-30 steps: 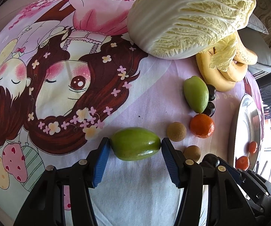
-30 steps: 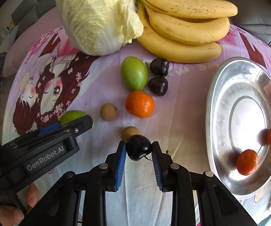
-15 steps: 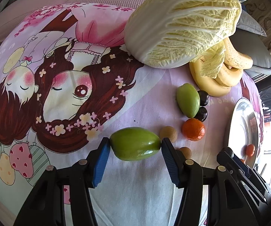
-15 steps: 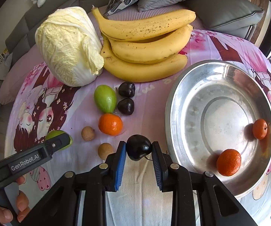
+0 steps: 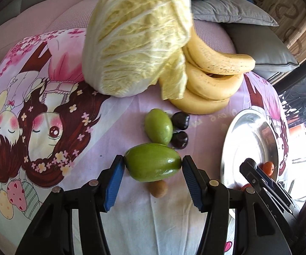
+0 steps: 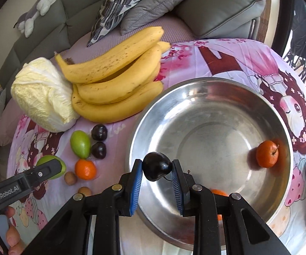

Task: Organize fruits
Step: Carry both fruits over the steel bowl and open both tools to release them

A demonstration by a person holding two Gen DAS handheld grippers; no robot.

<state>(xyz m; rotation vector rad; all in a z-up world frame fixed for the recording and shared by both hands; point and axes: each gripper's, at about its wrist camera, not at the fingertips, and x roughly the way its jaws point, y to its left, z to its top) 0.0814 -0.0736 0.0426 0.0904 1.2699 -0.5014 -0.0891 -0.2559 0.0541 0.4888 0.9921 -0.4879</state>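
Item in hand: one small dark glossy cherry [image 6: 157, 168], clamped between the blue pads of our right gripper [image 6: 156, 171] and hanging above the near rim of the wide, round stainless-steel basin [image 6: 197, 97]. Second item: one oblong green fruit with a smooth waxy skin [image 5: 153, 162], pinched end to end in our left gripper [image 5: 153, 163], held above the pink cartoon-printed cloth [image 5: 46, 114] and well short of the basin. Already in the basin: one small orange mandarin [image 6: 267, 153] toward the far right wall, and a second orange fruit [image 6: 217, 192] mostly hidden behind our right jaws. Still on the cloth: a second green fruit [image 6: 80, 144], two dark cherries [image 6: 99, 140] just beside it, a mandarin [image 6: 85, 169], two small brown round fruits [image 6: 70, 178], a bunch of speckled yellow bananas [image 6: 118, 80] and a pale napa cabbage [image 6: 42, 97]; grey sofa cushions [image 6: 216, 10] lie behind. We judge the step to be delivery of both fruits. To do it well, we would carry the cherry further over the basin floor, lower it close to the metal before releasing so it neither bounces nor rolls out, and keep it apart from the mandarins. The left load should follow only once the right has cleared, as the two tools would crowd the rim.
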